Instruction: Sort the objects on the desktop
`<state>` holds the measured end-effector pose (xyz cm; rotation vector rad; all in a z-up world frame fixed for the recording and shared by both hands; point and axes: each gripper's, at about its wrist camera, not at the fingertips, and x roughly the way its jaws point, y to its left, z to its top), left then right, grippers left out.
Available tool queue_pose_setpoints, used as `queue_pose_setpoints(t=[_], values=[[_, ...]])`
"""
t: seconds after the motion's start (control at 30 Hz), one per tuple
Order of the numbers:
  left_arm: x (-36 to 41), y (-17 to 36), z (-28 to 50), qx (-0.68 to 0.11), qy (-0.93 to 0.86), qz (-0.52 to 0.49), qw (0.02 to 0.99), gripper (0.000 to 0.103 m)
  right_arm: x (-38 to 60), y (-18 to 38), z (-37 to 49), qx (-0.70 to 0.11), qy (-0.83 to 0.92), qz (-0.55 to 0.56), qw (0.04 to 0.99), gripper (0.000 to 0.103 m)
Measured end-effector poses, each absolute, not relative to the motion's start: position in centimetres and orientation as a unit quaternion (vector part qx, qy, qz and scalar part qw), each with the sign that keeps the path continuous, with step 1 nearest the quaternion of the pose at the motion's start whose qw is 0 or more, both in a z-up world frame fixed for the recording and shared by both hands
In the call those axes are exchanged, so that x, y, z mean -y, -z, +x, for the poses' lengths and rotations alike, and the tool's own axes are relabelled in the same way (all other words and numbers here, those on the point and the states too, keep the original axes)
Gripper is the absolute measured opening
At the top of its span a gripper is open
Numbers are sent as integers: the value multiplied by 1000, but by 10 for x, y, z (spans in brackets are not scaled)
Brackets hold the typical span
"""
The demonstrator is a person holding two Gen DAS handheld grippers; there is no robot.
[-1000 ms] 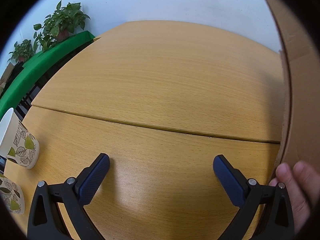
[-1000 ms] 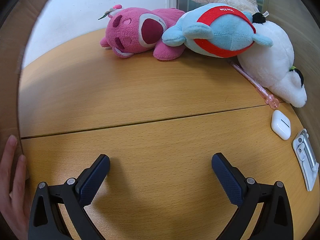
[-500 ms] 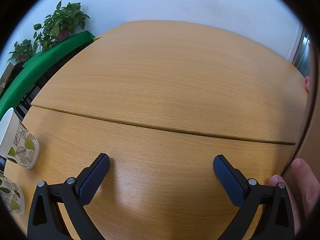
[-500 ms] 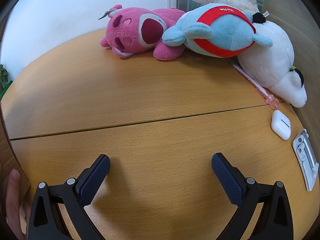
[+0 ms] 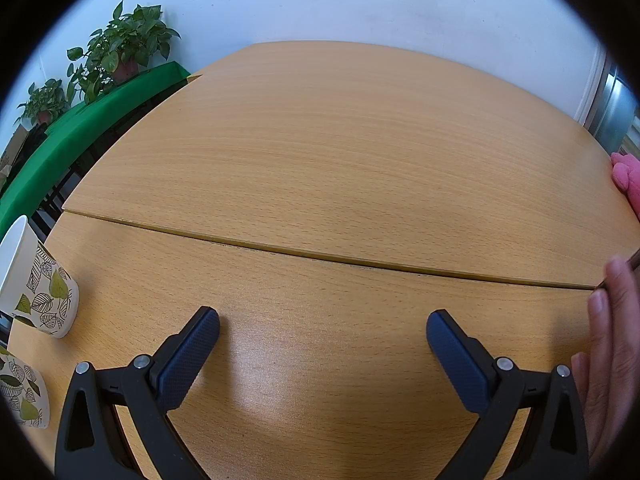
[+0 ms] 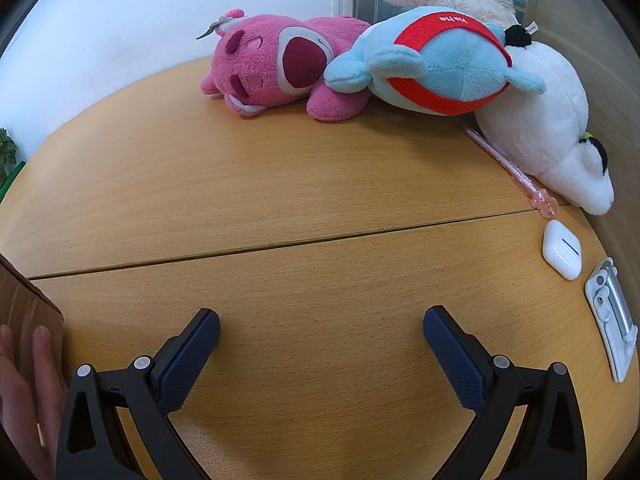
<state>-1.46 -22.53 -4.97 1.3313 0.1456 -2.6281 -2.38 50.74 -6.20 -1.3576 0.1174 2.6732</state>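
We are holding the left gripper (image 5: 323,330) spread wide over bare wooden desk (image 5: 340,168), gripping nothing; two leaf-print paper cups (image 5: 38,284) are standing far left of its fingers; a hand (image 5: 614,344) is resting just right of them; we are holding the right gripper (image 6: 322,330) equally wide and empty; ahead of its fingers the pink plush (image 6: 276,68), blue plush (image 6: 436,66) and white plush (image 6: 548,124) are lying touching; a pink pen (image 6: 506,162), white earbud case (image 6: 561,249) and silver clip (image 6: 611,316) are sitting to their right; a cardboard box (image 6: 28,312) is sitting at their left
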Motion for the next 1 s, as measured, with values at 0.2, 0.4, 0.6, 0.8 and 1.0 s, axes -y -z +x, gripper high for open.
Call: queue_pose_setpoints(t=[0.2,0.4,0.6,0.8,1.0], values=[[225,50,-15,-49,887,449,96,103,-507,61,-23,-39,-889,-451,71,103],[225,50,-15,-49,887,449,96,103,-507,61,-22,-39,-889,-451,71,103],[225,50,-15,-49,887,449,96,103,-504,60,-20,-39,-889,-451,71,103],[225,50,-15,-49,887,449,96,103,-503,60,-21,-39,-889,-451,71,103],[224,50,-15,-51,887,449,98,103,-504,60,-21,-39,-889,-451,71,103]])
